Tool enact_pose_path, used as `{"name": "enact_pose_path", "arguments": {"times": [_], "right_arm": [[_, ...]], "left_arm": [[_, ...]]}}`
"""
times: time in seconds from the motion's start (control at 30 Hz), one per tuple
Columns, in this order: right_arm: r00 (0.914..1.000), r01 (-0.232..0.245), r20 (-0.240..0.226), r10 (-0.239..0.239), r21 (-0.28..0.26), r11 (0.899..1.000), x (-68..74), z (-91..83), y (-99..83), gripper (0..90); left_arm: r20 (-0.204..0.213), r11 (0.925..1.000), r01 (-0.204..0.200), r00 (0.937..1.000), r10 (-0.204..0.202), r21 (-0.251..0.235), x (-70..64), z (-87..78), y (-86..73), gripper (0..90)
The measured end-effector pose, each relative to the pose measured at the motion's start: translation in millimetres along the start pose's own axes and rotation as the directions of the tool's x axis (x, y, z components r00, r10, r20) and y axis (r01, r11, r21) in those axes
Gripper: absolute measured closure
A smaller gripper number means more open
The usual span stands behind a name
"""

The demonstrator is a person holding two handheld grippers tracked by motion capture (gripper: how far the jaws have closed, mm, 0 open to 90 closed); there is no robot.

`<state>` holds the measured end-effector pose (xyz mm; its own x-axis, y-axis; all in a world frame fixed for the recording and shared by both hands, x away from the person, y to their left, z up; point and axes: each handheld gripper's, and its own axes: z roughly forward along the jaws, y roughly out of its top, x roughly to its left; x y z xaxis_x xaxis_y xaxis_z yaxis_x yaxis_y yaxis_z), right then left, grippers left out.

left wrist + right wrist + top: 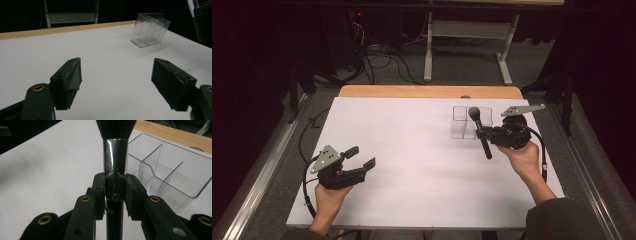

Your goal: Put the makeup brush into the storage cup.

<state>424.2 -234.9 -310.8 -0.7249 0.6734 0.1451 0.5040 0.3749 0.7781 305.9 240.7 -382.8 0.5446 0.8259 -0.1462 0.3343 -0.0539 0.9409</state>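
A black makeup brush (480,132) with a silver ferrule (115,157) and dark bristles is held upright-tilted above the table. My right gripper (484,134) is shut on the brush, just below the ferrule (115,186). Right behind it stands a clear plastic organizer (463,122) with several compartments (165,170), empty as far as I can see. My left gripper (360,158) hovers open over the near left of the white table, with nothing between its jaws (116,82). The organizer (150,30) shows far off in the left gripper view.
The white tabletop (412,150) has a wooden strip (432,91) along its far edge. Beyond it stand a metal frame (467,45) and cables on the floor. Metal rails run along both sides of the table.
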Motion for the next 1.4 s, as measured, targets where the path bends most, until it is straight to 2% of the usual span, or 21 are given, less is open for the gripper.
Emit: {"name": "enact_pose_path", "arguments": {"times": [0.47, 1.4], "right_arm": [[0.9999, -0.014, 0.010, 0.014, -0.046, 0.999, -5.8, 1.7, 5.2, 74.0], [0.9976, -0.037, 0.055, 0.042, -0.082, 0.996, -18.8, 9.2, 21.5, 74.0]], "left_arm": [[-0.001, 1.0000, -0.001, 1.0000, 0.001, -0.002, -0.4, -0.7, 0.1, 24.4], [0.002, 1.0000, -0.002, 1.0000, 0.002, 0.001, -0.3, -0.1, 0.1, 24.5]]}}
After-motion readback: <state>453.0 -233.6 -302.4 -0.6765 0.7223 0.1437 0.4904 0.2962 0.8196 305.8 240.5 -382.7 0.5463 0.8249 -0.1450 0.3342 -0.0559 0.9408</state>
